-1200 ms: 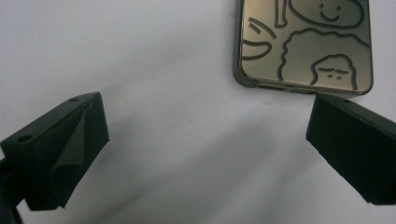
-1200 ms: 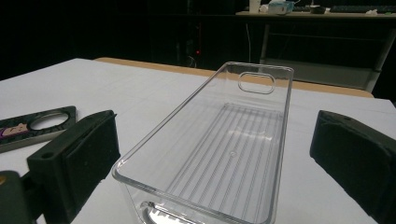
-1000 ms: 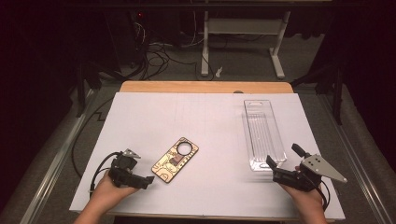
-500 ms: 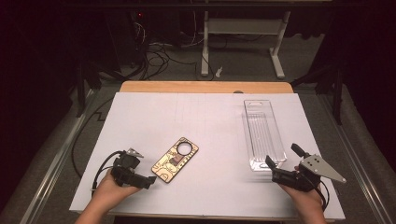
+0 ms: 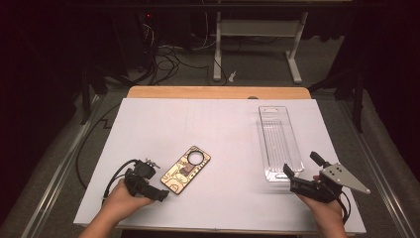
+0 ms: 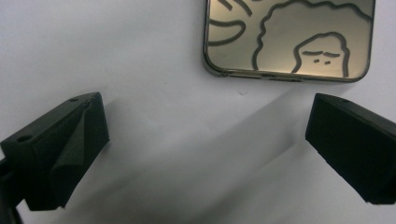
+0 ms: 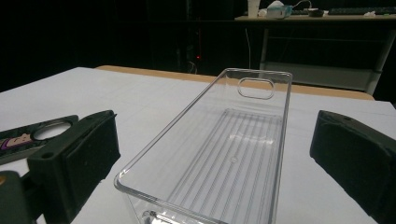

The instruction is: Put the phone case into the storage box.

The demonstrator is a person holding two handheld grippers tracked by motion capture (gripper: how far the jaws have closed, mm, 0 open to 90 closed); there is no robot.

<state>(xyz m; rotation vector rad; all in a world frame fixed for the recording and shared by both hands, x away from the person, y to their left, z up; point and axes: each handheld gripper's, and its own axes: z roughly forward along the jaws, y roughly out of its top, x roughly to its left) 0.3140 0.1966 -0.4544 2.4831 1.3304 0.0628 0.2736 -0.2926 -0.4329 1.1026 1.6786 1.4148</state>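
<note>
High view: phone case (image 5: 186,169) lies mid-tabletop w/ long axis diagonal, just right of left hand-held gripper (image 5: 162,195); right hand-held gripper (image 5: 301,170) sits far right by clear tray (image 5: 279,141). Left gripper view: jaws wide open, case just ahead. Right gripper view: jaws open, facing tray.

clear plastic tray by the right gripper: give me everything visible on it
The clear plastic tray is a long, narrow open-top box, see-through and glossy like hard plastic. Its floor is ribbed lengthwise, its rim rounded, and the far end wall has an oblong hanging slot. It is empty and lies flat and upright on the white tabletop, long axis running away from the person, on the right side. The right hand-held gripper faces its near end with jaws wide open, not touching.
</note>
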